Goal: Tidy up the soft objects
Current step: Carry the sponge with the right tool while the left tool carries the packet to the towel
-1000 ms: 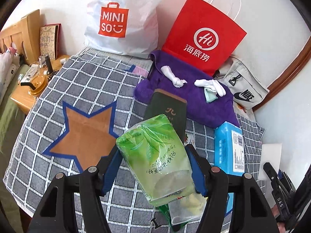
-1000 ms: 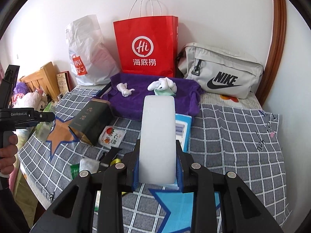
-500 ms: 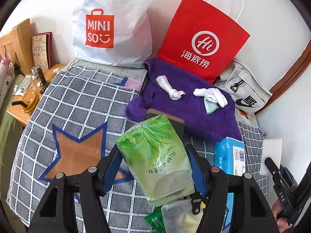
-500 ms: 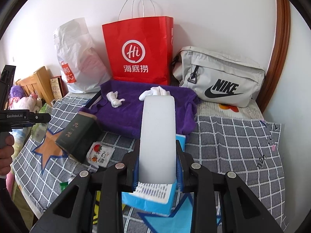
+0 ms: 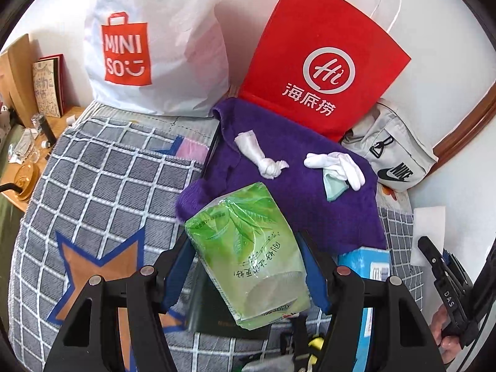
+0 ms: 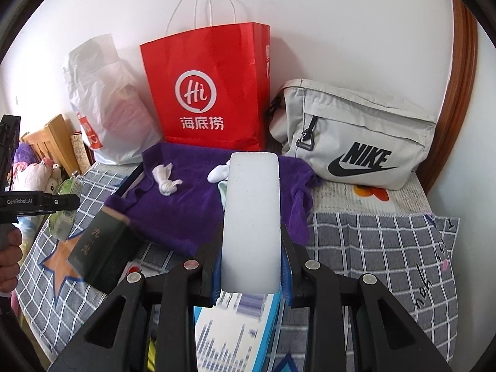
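Note:
My left gripper (image 5: 245, 266) is shut on a green tissue pack (image 5: 245, 254) and holds it above the bed, just short of the purple towel (image 5: 297, 198). My right gripper (image 6: 251, 266) is shut on a white sponge block (image 6: 251, 220) and holds it over the near edge of the purple towel (image 6: 186, 207). On the towel lie a knotted white cloth (image 5: 263, 158) and white socks (image 5: 338, 164) with a pale green cloth (image 5: 333, 186). The knotted cloth (image 6: 166, 179) shows in the right wrist view too.
A red paper bag (image 5: 319, 65), a white Miniso bag (image 5: 148, 46) and a grey Nike bag (image 6: 356, 136) stand against the wall. A dark green box (image 6: 102, 248) and a blue box (image 5: 369, 266) lie on the checked blanket (image 5: 102, 186). A wooden bedside table (image 5: 28, 167) is at left.
Both grippers have moved forward toward the purple towel and the wall, each still holding its object. The bags and towel appear larger and closer.

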`<control>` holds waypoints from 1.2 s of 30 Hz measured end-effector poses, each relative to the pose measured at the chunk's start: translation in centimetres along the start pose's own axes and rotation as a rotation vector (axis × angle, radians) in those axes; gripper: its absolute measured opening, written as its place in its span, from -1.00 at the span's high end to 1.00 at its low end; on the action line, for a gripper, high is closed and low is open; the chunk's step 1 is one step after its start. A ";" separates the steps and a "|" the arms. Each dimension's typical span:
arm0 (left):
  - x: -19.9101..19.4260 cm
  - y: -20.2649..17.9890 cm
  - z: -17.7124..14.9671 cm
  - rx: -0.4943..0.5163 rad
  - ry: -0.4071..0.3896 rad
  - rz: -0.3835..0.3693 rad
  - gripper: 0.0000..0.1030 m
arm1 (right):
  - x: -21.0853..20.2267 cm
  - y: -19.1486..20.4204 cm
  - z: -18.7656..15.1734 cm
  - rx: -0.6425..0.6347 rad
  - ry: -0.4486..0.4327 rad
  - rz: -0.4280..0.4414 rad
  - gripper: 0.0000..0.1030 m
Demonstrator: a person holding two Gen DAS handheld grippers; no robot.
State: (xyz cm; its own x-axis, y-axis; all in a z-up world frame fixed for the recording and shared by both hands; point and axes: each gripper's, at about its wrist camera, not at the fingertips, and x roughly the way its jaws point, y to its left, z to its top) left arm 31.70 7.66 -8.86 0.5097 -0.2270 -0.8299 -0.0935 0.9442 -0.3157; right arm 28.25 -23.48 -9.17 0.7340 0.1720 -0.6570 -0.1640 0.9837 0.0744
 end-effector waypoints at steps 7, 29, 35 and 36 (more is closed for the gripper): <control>1.6 -0.5 2.5 0.008 -0.002 0.000 -0.23 | 3.0 -1.0 2.4 0.000 0.008 -0.002 0.42; 11.0 -0.8 6.2 -0.023 0.124 0.022 -0.23 | 13.0 -2.5 1.9 0.000 0.172 0.022 0.42; 12.0 -0.6 6.4 -0.026 0.135 0.035 -0.23 | 14.4 -2.4 1.3 -0.007 0.216 0.050 0.42; 12.2 -0.5 6.4 -0.028 0.139 0.034 -0.23 | 14.5 -2.4 1.2 -0.010 0.222 0.045 0.42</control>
State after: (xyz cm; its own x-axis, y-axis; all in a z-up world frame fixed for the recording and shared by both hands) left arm 43.40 5.90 -15.87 0.3826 -0.2276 -0.8954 -0.1332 0.9455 -0.2972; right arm 40.06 -23.31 -17.96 0.5632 0.1992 -0.8020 -0.2012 0.9744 0.1007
